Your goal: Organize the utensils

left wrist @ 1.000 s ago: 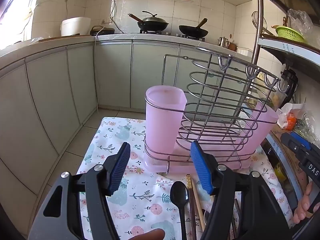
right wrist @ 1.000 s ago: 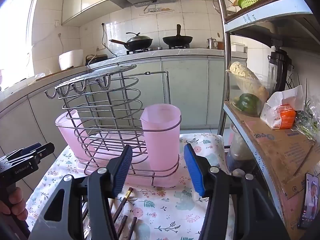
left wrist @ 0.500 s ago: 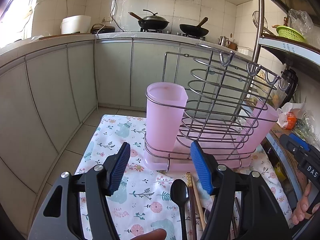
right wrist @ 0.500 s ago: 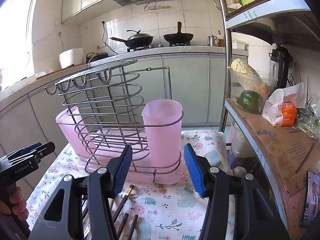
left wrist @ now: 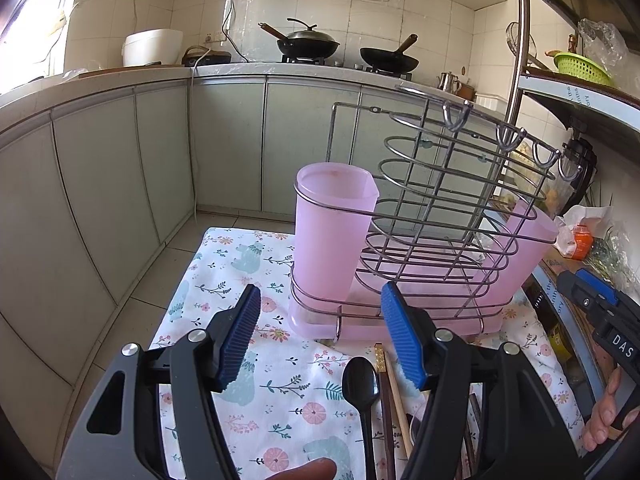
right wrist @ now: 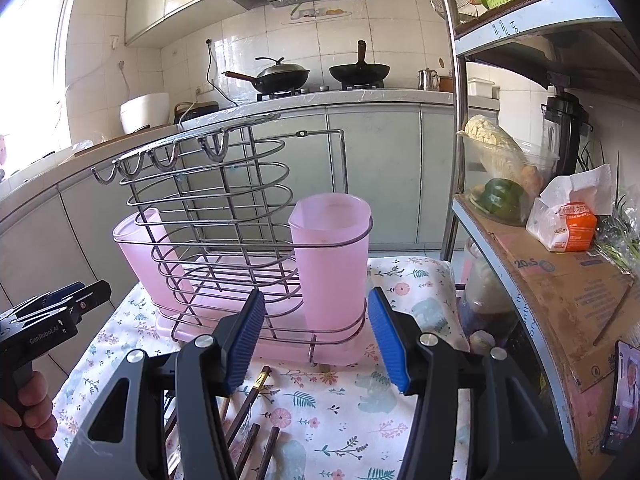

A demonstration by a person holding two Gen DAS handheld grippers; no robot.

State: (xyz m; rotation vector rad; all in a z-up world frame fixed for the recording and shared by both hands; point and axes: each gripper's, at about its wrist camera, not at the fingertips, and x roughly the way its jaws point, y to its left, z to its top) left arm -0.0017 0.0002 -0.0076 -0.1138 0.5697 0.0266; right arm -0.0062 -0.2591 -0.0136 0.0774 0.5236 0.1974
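A wire utensil rack with two pink plastic cups stands at the far side of a floral cloth. It also shows in the right wrist view, with a pink cup at its right end. A black spoon and several chopsticks lie on the cloth in front of the rack; chopsticks also show under my right gripper. My left gripper is open and empty above the spoon. My right gripper is open and empty before the right cup.
A metal shelf unit with a cardboard box, tissues and vegetables stands close on the right. Grey kitchen cabinets and a counter with woks lie behind. The cloth's left edge drops to the tiled floor.
Both grippers have shifted only slightly relative to the rack. Both stay open and empty.
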